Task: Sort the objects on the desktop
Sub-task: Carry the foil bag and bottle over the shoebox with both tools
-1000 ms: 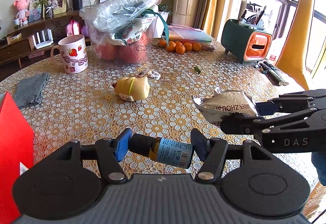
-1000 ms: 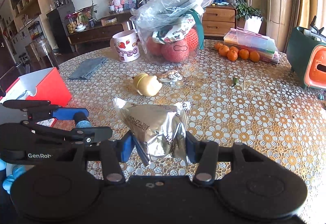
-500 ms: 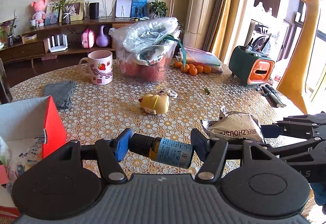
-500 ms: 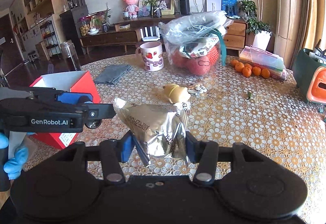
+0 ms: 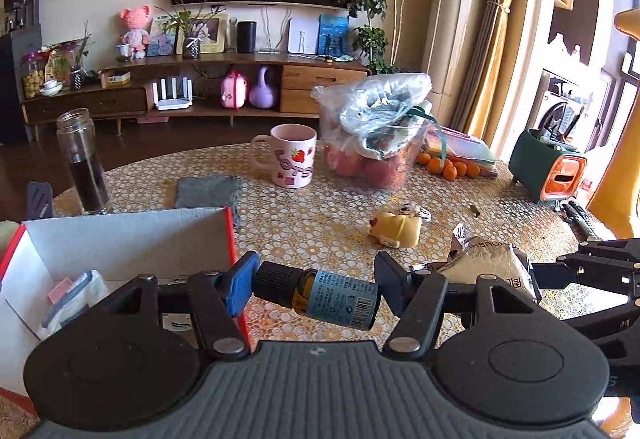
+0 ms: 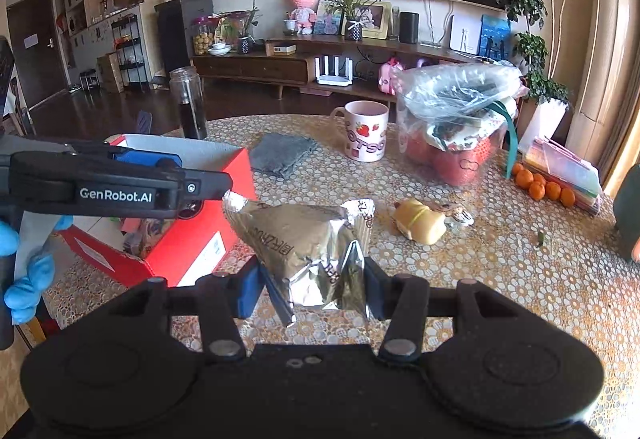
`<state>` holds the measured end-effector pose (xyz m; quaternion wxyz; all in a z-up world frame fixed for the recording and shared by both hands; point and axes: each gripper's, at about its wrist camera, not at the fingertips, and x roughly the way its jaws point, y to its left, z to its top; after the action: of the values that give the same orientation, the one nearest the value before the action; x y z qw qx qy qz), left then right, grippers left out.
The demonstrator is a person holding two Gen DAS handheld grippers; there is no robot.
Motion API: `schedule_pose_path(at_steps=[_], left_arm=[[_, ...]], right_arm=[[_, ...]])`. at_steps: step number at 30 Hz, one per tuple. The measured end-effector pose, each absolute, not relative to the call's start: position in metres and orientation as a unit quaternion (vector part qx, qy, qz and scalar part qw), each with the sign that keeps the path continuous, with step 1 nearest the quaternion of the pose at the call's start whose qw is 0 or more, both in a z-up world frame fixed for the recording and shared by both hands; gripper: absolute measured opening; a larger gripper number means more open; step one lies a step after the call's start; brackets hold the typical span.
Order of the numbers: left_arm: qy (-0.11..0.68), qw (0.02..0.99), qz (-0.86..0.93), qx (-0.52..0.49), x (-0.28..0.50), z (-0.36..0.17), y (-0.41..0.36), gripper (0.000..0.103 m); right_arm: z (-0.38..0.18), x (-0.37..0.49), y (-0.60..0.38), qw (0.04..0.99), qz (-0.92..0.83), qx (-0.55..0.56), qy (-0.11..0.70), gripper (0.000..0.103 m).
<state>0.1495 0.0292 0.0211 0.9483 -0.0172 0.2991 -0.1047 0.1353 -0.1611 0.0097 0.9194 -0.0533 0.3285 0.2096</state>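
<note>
My left gripper (image 5: 316,289) is shut on a small amber dropper bottle (image 5: 320,293) with a black cap and blue label, held crosswise above the table. Just left of it lies an open red box (image 5: 120,239) with white inner walls and several items inside. My right gripper (image 6: 310,289) is shut on a crumpled silver foil packet (image 6: 304,239), lifted off the table. The packet (image 5: 488,267) shows at the right in the left wrist view. The left gripper (image 6: 120,191) reaches over the red box (image 6: 192,235) in the right wrist view, held by a blue-gloved hand (image 6: 24,271).
On the patterned round table (image 5: 320,223) sit a yellow toy (image 5: 396,229), a strawberry mug (image 5: 290,155), a grey cloth (image 5: 208,191), a plastic bag of fruit (image 5: 376,135), oranges (image 5: 448,167), a green-orange holder (image 5: 548,169) and a glass bottle (image 5: 82,163).
Both grippers have risen and swung left with their loads. The red box has come into view under the left gripper, and more of the room behind the table shows.
</note>
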Motion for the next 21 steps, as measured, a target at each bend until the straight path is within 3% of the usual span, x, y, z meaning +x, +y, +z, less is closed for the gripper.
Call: schedule_pose_path(at_steps=[21], left_arm=[[0.293, 0.955, -0.015, -0.037, 0.149, 0.028, 0.173, 0.061]], right_arm=[[0.018, 0.158, -0.017, 0.897, 0.294, -0.106, 0.313, 0.051]])
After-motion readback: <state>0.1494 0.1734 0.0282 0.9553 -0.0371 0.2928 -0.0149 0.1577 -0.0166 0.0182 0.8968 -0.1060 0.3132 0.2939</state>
